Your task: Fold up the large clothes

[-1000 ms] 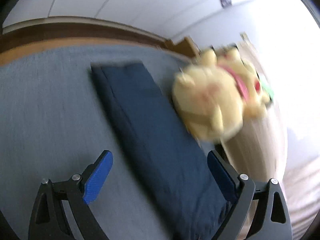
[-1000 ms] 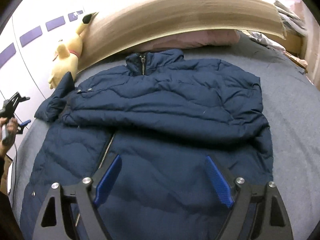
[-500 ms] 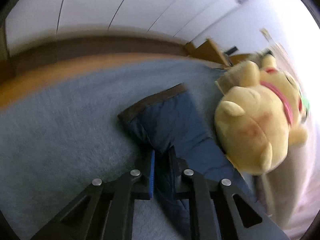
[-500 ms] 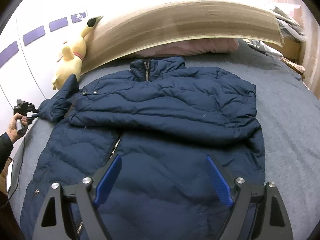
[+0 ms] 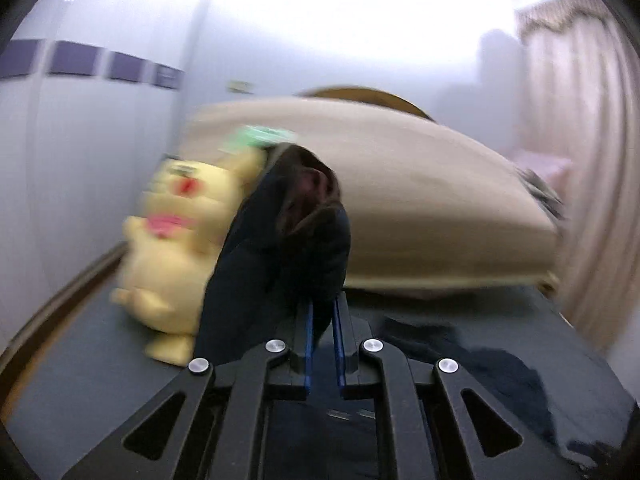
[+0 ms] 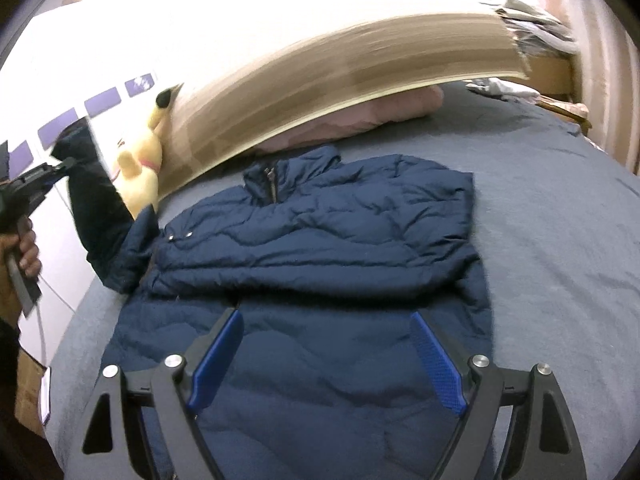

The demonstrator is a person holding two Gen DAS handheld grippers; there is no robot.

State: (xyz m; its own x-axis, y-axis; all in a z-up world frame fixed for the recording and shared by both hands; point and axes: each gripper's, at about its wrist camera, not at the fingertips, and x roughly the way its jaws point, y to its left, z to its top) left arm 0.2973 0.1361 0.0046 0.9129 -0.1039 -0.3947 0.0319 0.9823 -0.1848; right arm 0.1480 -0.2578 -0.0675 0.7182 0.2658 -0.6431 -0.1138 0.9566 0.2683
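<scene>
A navy puffer jacket [image 6: 320, 248] lies face up on the grey bed, its right sleeve folded across the chest. My left gripper [image 5: 322, 320] is shut on the cuff end of the other sleeve [image 5: 280, 248] and holds it lifted off the bed; in the right wrist view the raised sleeve [image 6: 96, 208] hangs from the left gripper [image 6: 60, 168] at the far left. My right gripper [image 6: 324, 356] is open and empty, hovering over the jacket's lower half.
A yellow plush toy [image 5: 176, 248] sits by the tan headboard [image 6: 340, 84], right beside the lifted sleeve. A pink pillow [image 6: 360, 120] lies behind the collar. Grey bedsheet [image 6: 560, 240] stretches to the right. Clutter [image 6: 532, 28] sits at the far right corner.
My left gripper closed on the sleeve end and lifted it off the bed, swinging toward the jacket. My right gripper stayed open and drew back a little.
</scene>
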